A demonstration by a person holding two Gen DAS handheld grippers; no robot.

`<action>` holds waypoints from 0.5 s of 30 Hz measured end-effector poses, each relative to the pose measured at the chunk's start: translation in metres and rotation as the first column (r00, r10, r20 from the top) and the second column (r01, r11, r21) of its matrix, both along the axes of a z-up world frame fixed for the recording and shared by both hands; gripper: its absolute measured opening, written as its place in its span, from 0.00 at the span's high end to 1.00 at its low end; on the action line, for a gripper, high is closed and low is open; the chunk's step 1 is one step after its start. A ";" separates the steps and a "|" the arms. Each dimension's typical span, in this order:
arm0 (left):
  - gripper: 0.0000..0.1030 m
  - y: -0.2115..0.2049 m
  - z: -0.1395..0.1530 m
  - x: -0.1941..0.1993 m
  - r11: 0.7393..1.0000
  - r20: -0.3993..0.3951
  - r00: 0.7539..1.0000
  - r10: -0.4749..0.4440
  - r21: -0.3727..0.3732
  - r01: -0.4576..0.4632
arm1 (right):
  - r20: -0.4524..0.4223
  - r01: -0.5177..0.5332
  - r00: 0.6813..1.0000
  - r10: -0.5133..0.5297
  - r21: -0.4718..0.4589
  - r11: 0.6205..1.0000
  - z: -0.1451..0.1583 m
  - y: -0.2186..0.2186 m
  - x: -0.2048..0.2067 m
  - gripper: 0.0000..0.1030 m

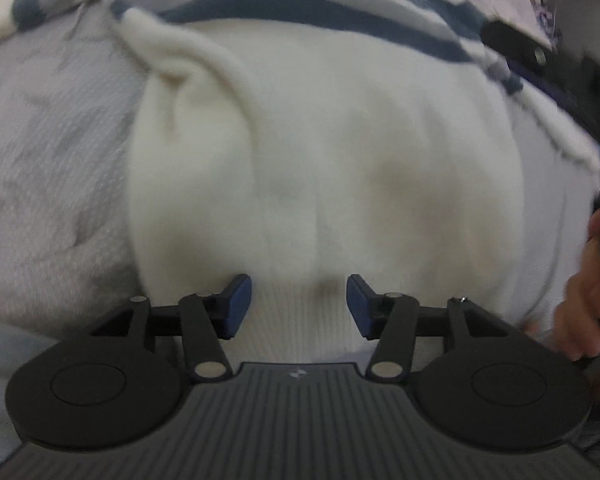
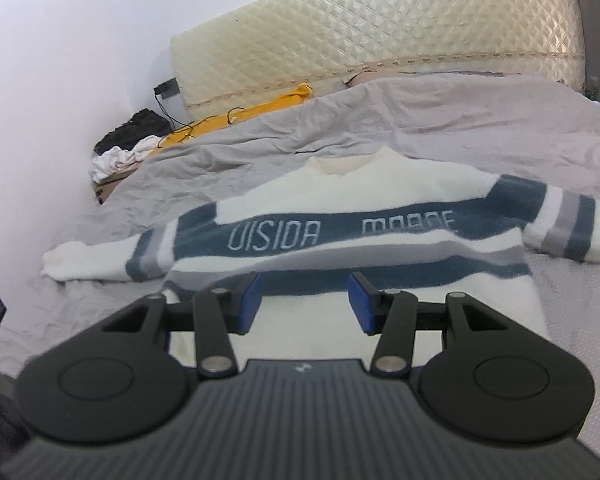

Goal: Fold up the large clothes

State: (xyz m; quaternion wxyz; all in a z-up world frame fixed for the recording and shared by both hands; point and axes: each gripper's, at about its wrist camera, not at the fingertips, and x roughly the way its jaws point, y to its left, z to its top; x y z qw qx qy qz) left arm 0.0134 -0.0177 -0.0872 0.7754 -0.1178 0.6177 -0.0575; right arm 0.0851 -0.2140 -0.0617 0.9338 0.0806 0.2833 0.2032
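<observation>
Bedspread (image 2: 460, 120): sweater (image 2: 340, 200) beyond tongs (image 2: 304, 304).

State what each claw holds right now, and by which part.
Nothing is held. The left claw and right claw both stand open above the sweater.

Fuzzy knit sweater (image 2: 340, 196) — matt cloth

Both grippers, left (image 1: 299, 306) and right (image 2: 304, 303), show blue pads on black linkage arms, silver pivot screws, round black discs and a ribbed grey housing.
</observation>
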 end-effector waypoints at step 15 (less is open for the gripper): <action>0.93 0.057 0.061 -0.039 0.982 0.084 0.988 0.126 0.127 -0.136 | -0.065 0.073 0.996 -0.067 0.100 0.992 -0.010 -0.030 0.004 0.34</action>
